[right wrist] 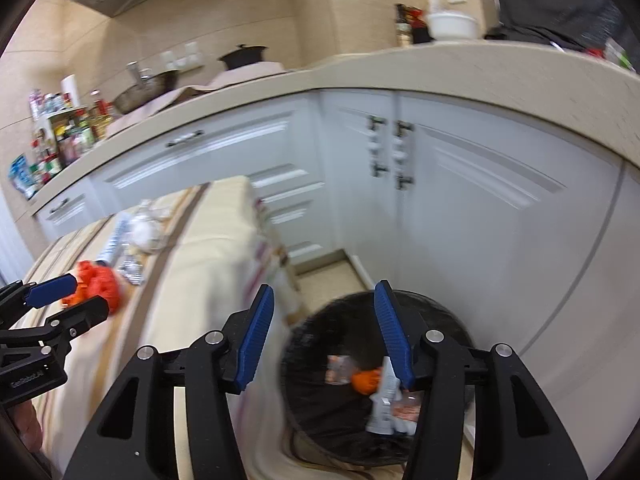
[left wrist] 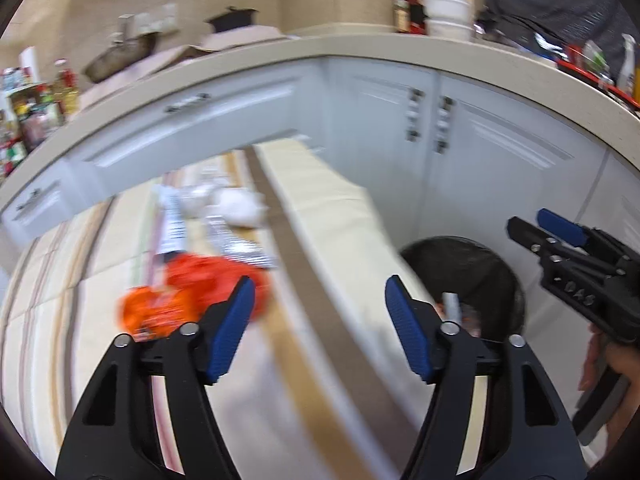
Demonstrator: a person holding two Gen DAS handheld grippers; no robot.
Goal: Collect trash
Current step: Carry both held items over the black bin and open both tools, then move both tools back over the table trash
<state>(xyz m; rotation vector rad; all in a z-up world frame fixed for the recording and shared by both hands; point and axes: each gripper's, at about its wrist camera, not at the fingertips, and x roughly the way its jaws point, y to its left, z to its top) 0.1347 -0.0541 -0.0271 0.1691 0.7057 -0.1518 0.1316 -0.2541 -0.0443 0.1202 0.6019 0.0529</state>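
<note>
White kitchen cabinets (right wrist: pixel 460 200) behind a cloth-covered table (left wrist: pixel 332 216) — both grippers' jaws spread, holding nothing.

The left gripper (left wrist: pixel 320 300) and right gripper (right wrist: pixel 324 312) are black with ribbed blue pads (right wrist: pixel 256 340). The tablecloth (left wrist: pixel 332 208) is cream with brown and pinkish stripes. On it lie a bright orange wrapper (left wrist: pixel 192 300), a shiny silver packet (left wrist: pixel 236 242) and crumpled white paper (left wrist: pixel 240 206). The trash bin (right wrist: pixel 320 408) is lined in black; inside show an orange scrap (right wrist: pixel 365 380), a white-grey tube (right wrist: pixel 383 404) and a pinkish wrapper (right wrist: pixel 338 368). The cabinet doors (right wrist: pixel 460 208) are pale grey-white, the countertop (right wrist: pixel 460 74) speckled beige, the wall tiles (right wrist: pixel 280 12) tan.
</note>
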